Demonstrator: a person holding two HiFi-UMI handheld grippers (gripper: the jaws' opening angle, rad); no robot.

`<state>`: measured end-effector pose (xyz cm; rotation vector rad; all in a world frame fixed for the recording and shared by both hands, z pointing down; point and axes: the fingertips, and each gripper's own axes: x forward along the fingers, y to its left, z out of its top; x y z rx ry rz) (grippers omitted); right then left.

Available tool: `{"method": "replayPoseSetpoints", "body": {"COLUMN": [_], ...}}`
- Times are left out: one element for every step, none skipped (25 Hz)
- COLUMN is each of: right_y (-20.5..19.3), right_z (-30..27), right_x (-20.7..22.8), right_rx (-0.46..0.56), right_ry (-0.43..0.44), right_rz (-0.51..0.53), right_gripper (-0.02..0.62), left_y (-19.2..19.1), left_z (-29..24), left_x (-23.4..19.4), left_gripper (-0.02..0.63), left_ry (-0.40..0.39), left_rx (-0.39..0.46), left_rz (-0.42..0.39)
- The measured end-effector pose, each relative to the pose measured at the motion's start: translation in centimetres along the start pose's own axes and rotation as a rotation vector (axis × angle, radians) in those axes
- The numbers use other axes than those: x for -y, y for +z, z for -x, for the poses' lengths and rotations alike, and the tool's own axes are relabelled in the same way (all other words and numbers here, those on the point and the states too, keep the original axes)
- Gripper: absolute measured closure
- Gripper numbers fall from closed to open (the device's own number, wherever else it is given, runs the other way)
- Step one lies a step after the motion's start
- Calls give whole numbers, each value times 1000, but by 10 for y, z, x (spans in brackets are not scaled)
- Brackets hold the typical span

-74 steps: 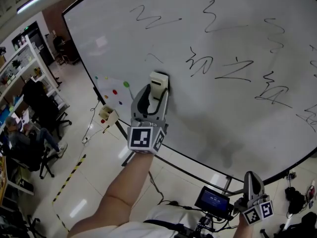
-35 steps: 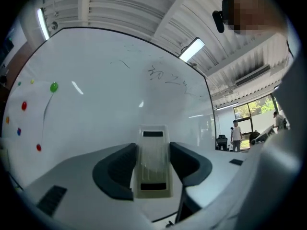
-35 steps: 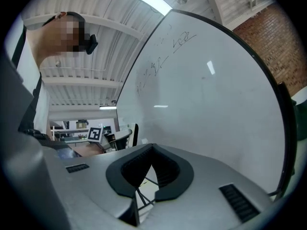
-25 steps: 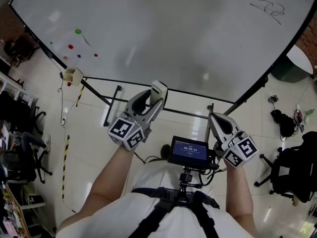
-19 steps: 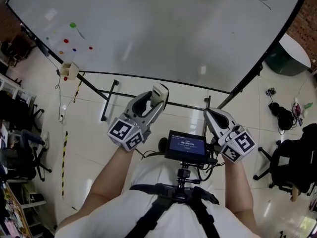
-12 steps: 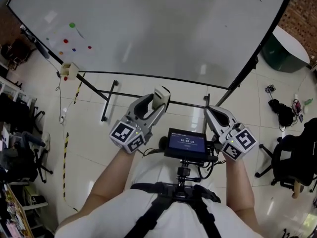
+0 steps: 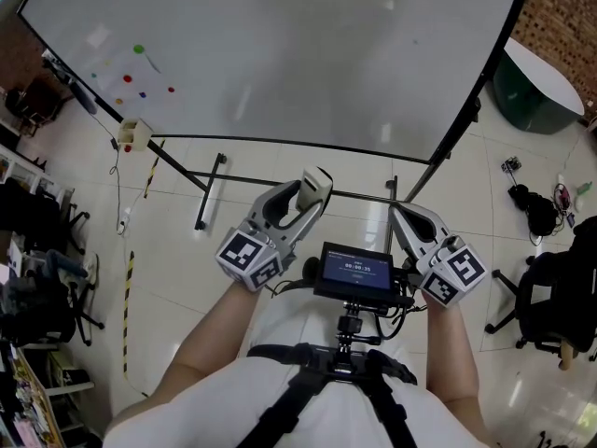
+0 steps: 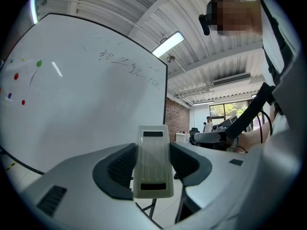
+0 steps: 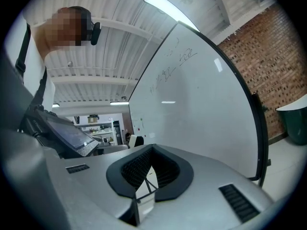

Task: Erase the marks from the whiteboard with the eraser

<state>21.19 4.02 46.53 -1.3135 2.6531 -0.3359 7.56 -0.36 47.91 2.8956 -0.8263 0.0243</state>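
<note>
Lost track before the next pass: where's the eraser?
Head view, left of centre: the eraser is clamped between the jaws of the left gripper, below the whiteboard and beside the chest screen.

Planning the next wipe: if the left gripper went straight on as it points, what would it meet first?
Probably the whiteboard, low down, with the held eraser touching first; depth is unclear.

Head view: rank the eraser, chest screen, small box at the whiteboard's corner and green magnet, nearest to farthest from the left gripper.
1. eraser, held in the tongs of the left gripper.
2. screen, lower right, at the chest.
3. small box, far left, at the corner of the whiteboard.
4. green magnet, upper left, on the board face.
</note>
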Motion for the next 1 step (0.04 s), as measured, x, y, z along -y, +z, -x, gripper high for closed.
{"method": "replayPoseSetpoints", "body": {"right_y": [0], "right_z": [2], "right_x": [1], "right_rx": [-3], "right_ry": [-8], "right_rz": [0], "right_gripper": [571], "left_y": [-1], "left_z": [-1], "left_x": [2], "left_gripper": [362], "left_ry": [-2], "left_rx": [-3], "left_rz": [1]}}
